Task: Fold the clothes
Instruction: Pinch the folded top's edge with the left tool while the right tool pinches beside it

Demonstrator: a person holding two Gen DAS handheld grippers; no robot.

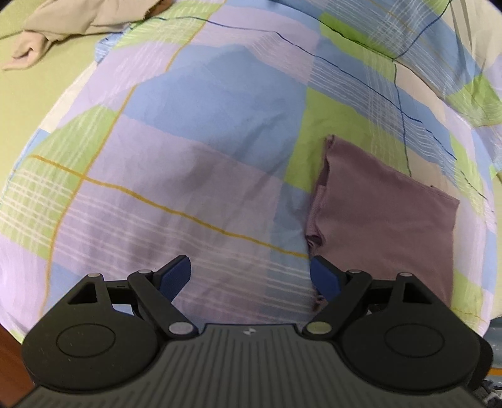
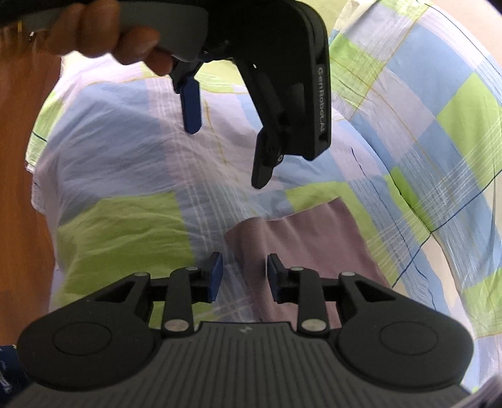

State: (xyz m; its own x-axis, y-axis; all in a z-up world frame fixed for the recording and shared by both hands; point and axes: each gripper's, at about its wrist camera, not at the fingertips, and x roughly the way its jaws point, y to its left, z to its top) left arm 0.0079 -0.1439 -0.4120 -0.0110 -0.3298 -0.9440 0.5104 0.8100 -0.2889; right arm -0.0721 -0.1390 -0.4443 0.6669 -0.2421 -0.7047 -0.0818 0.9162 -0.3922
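Observation:
A folded mauve garment (image 1: 386,216) lies flat on the checked bedsheet (image 1: 194,131), right of centre in the left wrist view. My left gripper (image 1: 251,276) is open and empty, its right fingertip (image 1: 324,276) at the garment's near left corner. In the right wrist view the same garment (image 2: 301,238) lies just ahead of my right gripper (image 2: 244,276), which is open and empty above its near edge. The left gripper (image 2: 229,150) hangs open above the sheet, held by a hand (image 2: 106,34).
A crumpled beige garment (image 1: 72,25) lies at the far left on a green surface (image 1: 28,103). The checked sheet (image 2: 119,238) bunches up at the right (image 2: 445,125). A wooden floor (image 2: 18,157) shows at the left.

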